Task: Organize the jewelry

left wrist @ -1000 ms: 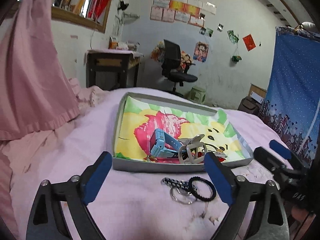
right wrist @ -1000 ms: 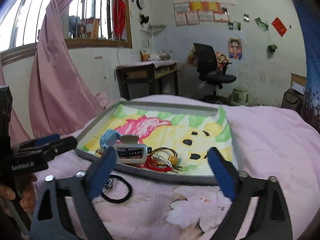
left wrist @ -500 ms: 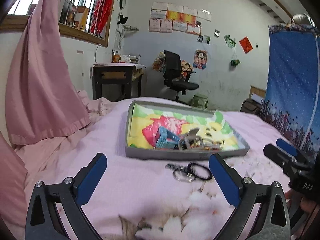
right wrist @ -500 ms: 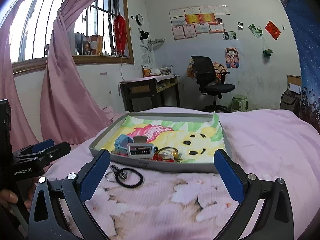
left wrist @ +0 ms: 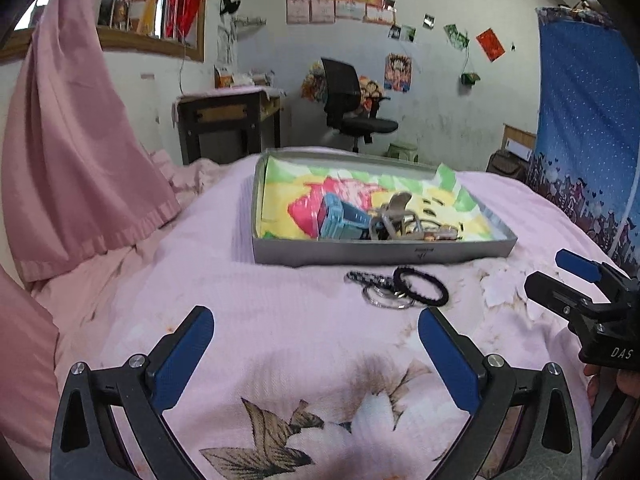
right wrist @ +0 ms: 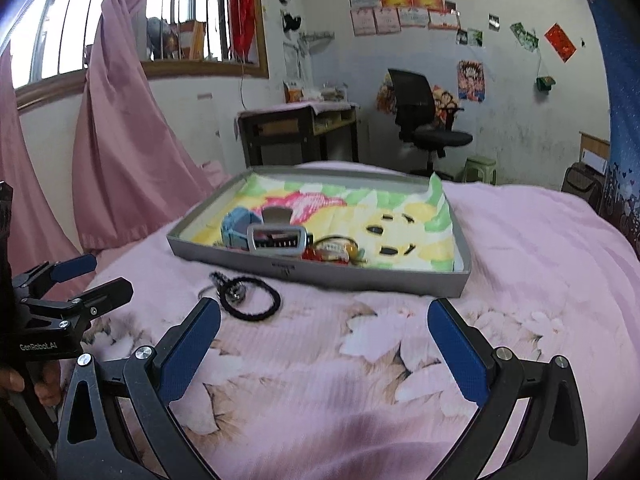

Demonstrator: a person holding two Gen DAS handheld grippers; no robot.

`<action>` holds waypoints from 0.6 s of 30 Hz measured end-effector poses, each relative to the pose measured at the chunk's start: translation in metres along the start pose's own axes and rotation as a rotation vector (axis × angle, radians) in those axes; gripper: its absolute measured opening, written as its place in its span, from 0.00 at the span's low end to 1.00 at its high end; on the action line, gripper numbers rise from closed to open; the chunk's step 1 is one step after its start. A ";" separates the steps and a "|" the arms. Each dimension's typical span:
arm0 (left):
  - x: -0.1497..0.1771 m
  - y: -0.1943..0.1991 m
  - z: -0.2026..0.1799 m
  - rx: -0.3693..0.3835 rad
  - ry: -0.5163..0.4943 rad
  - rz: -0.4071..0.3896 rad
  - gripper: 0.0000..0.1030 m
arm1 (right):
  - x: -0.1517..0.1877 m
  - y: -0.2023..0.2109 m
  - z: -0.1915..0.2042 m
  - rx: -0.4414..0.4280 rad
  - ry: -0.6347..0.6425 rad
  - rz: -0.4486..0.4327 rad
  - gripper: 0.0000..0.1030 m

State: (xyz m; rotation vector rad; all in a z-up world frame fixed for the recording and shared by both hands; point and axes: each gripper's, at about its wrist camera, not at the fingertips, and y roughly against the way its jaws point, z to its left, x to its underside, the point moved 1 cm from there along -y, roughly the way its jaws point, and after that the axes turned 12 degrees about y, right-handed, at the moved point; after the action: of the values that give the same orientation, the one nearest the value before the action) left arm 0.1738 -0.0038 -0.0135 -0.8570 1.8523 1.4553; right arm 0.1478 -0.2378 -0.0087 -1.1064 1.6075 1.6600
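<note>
The landmark is the grey tray (left wrist: 380, 250), lying on a pink flowered bedspread (left wrist: 304, 344). A small dark logo is printed on the tray's near wall, too small to read. The right gripper (right wrist: 324, 330) shows in the left view as a black body marked "DAS" in white; the left gripper (left wrist: 316, 338) shows in the right view marked "GenRobot.AI".

Inside the tray, over a bright cartoon cloth lining (right wrist: 400, 216), lie a light-blue watch (left wrist: 340, 216), a silver watch (right wrist: 276, 240) and a small tangle of red and gold pieces (right wrist: 334, 250), all towards the tray's near wall. Just in front of that wall, on the bedspread, a black hair tie (left wrist: 420, 291) overlaps a silver ring (left wrist: 386, 300) with a dark beaded strand (left wrist: 366, 277) beside it.

Both grippers have their blue fingers spread wide with nothing between them, pointing at the tray from the near side.

Compared with a second ago, both cameras sit farther back from the tray, so it looks smaller and more bedspread shows in front of it. The jewelry itself lies where it did.
</note>
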 end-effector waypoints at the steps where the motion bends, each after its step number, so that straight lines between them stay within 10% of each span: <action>1: 0.000 -0.002 0.001 0.003 0.005 0.009 1.00 | 0.000 -0.003 0.001 -0.001 -0.001 0.009 0.99; 11: -0.006 -0.030 0.006 0.056 0.046 0.108 0.85 | -0.001 -0.034 0.003 -0.044 -0.006 0.115 0.98; 18: -0.013 -0.054 0.004 0.146 0.091 0.184 0.64 | -0.009 -0.057 0.011 -0.080 0.037 0.161 0.59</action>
State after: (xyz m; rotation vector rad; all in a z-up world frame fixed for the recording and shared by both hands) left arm 0.2254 -0.0082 -0.0348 -0.7075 2.1243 1.3874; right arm 0.1994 -0.2193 -0.0308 -1.0767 1.7059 1.8317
